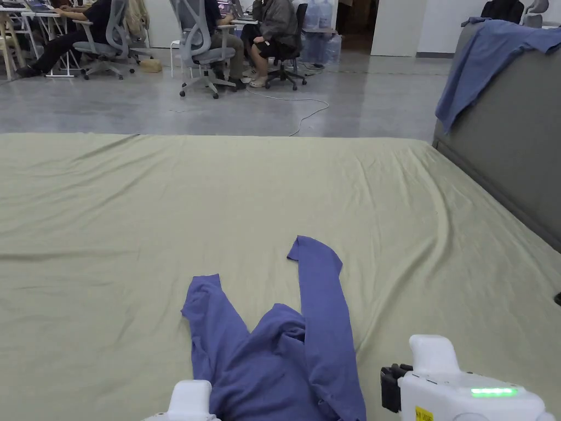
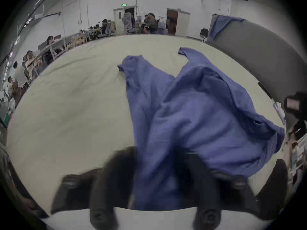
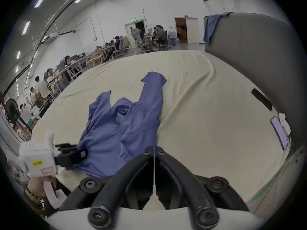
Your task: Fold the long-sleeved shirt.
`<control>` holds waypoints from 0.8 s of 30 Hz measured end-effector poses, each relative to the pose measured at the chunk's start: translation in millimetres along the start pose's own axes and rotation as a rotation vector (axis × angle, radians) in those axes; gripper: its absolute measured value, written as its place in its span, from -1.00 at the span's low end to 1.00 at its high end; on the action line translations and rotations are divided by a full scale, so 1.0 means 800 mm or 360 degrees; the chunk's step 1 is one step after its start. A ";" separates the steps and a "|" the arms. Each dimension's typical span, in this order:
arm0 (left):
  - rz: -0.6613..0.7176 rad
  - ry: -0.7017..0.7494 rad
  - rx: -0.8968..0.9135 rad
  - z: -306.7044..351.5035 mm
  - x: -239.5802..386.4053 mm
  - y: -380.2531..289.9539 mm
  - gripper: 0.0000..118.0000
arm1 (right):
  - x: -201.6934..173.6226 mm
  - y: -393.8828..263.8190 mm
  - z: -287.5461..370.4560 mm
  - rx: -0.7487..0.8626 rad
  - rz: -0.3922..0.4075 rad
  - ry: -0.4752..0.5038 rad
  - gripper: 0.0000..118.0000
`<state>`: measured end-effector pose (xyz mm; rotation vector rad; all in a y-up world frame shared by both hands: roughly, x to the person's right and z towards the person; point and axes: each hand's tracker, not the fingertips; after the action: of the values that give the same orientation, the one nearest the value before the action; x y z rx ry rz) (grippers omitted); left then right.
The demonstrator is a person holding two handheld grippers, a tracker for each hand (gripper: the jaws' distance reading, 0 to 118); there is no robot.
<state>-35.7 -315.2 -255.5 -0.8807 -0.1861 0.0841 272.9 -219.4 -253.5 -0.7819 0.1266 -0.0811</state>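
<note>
The blue long-sleeved shirt lies crumpled on the near part of the bed, both sleeves stretched away over the pale green, lightly wrinkled sheet. The left tool has soft, thin cloth between its jaws, probably to lift and spread the hem. The right tool has its jaws together on nothing, beside the shirt.

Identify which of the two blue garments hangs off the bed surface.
The paler blue garment draped over the grey headboard; the purple-blue long-sleeved shirt lies crumpled on the green sheet.
</note>
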 end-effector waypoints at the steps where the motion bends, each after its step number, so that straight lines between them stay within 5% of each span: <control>1: -0.0004 0.0048 0.0042 0.011 0.002 0.002 -0.67 | -0.001 0.017 -0.007 0.0021 0.0032 0.0014 -1.00; 2: -0.0024 0.0051 0.0033 0.018 0.005 0.003 -0.92 | -0.001 0.030 -0.013 0.0034 0.0048 0.0022 -1.00; 4: 0.0002 0.0009 0.0046 0.032 0.007 0.001 -0.92 | -0.006 0.078 -0.038 0.0045 0.0088 0.0047 -0.90; 5: 0.0010 -0.0010 0.0019 0.026 0.004 0.002 -0.92 | -0.007 0.100 -0.054 0.0058 0.0119 0.0055 -0.60; 7: 0.0036 -0.0024 0.0030 0.033 0.001 -0.001 -0.92 | -0.015 0.152 -0.106 -0.0045 0.0182 0.0041 0.45; 8: 0.0049 -0.0044 0.0032 0.035 -0.001 -0.001 -0.92 | -0.015 0.166 -0.128 -0.0099 0.0181 0.0054 0.67; 12: 0.0067 -0.0062 0.0018 0.031 -0.010 -0.005 -0.92 | -0.022 0.200 -0.250 -0.0439 0.0222 -0.0006 0.59; 15: 0.0051 -0.0043 0.0021 0.030 -0.004 -0.008 -0.92 | -0.029 0.178 -0.314 -0.0631 0.0258 -0.0135 -0.25; 18: 0.0036 -0.0040 0.0014 0.027 -0.006 -0.005 -0.92 | -0.036 0.145 -0.322 -0.0499 0.0355 -0.0198 -0.46; 19: 0.0035 -0.0039 0.0014 0.027 -0.008 -0.002 -0.92 | -0.043 0.148 -0.311 -0.0533 0.0356 -0.0204 -1.00; 24: 0.0062 -0.0044 0.0146 0.049 -0.015 0.034 -0.92 | -0.007 0.189 -0.219 -0.0217 0.0140 -0.0050 -1.00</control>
<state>-55.0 -269.8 -253.7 -0.7925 -0.1894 0.1403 246.5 -233.7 -482.9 -0.9120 0.1377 0.0231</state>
